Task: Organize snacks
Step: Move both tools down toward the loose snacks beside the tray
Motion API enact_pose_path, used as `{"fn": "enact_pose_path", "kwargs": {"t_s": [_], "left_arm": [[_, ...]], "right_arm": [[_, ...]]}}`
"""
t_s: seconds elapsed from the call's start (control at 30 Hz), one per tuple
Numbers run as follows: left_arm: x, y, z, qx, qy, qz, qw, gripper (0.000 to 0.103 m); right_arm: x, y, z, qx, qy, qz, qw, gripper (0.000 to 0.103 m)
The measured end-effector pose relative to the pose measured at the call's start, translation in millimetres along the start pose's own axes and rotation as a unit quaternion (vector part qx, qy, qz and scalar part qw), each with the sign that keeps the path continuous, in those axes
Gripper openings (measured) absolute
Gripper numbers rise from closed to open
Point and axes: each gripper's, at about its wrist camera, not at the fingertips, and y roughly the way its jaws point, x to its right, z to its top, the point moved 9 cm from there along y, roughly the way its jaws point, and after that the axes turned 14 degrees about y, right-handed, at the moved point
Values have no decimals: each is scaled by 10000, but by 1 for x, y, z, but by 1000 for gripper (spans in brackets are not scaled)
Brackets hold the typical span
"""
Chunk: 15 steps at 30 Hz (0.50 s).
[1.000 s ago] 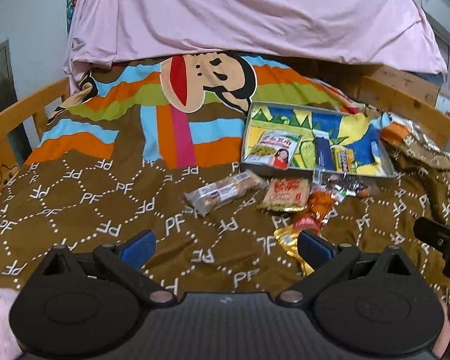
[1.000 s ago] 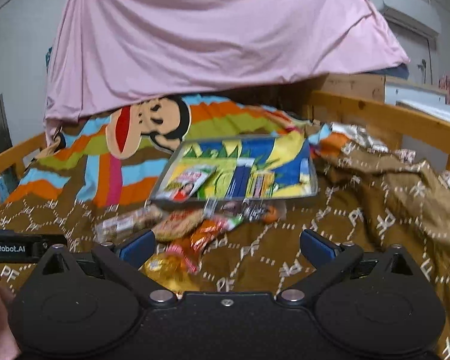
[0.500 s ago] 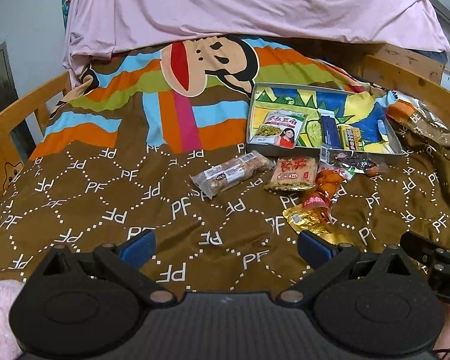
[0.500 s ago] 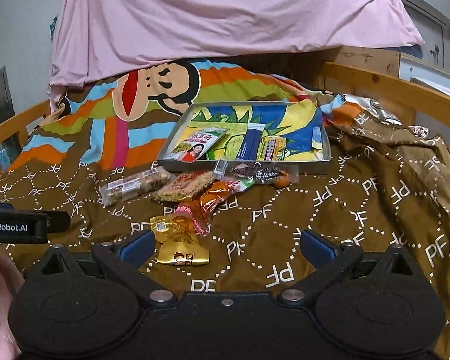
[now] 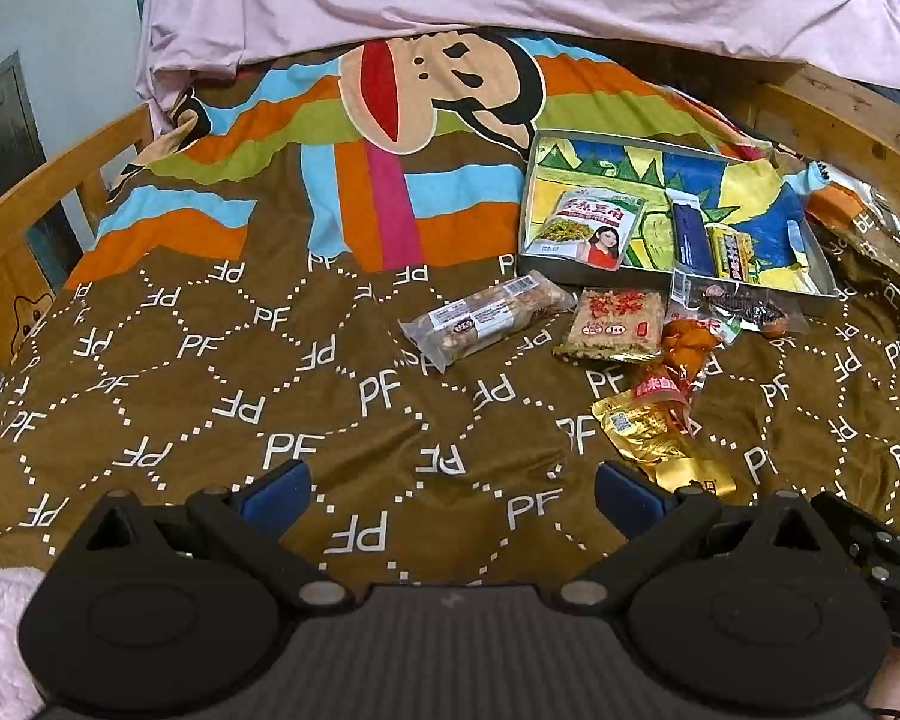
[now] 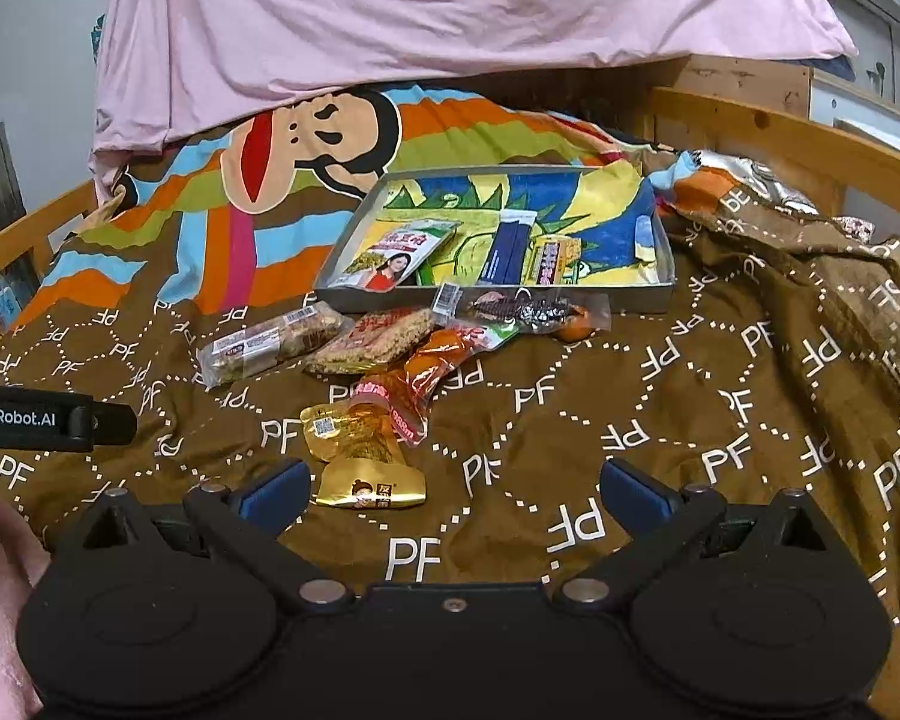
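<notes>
A shallow grey tray (image 5: 825, 291) (image 6: 498, 303) with a colourful lining lies on the bed and holds a green snack bag (image 5: 582, 228) (image 6: 393, 252), a blue pack (image 5: 690, 237) and a yellow pack (image 5: 732, 255). In front of it lie a clear-wrapped bar (image 5: 489, 321) (image 6: 270, 345), a red-printed cracker pack (image 5: 618, 324) (image 6: 372, 339), a dark snack pack (image 5: 738, 306) (image 6: 522, 309), an orange pack (image 5: 672, 366) (image 6: 420, 378) and a gold pack (image 5: 660, 444) (image 6: 360, 456). My left gripper (image 5: 453, 495) and right gripper (image 6: 453, 489) are open and empty above the blanket.
The brown "PF" blanket (image 5: 270, 390) covers the bed, with wooden rails at the left (image 5: 36, 204) and right (image 6: 810, 138). A pink sheet (image 6: 450, 18) hangs at the back. Crumpled blanket (image 6: 810, 276) is heaped to the right of the tray.
Both grippers have risen and tilted down, so the snacks and tray now sit lower and closer in view. Both grippers stay open.
</notes>
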Motion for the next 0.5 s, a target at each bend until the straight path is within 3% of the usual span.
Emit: {"fn": "enact_pose_path", "kwargs": {"t_s": [0.2,0.5], "left_arm": [[0,4,7,-58,67,-23,10000,103],[-9,30,34,-127,633,105,9979,103]], "right_arm": [[0,7,-2,-137,13,5,9999,102],[-7,32,5,-344,-133,16,9993,102]]}}
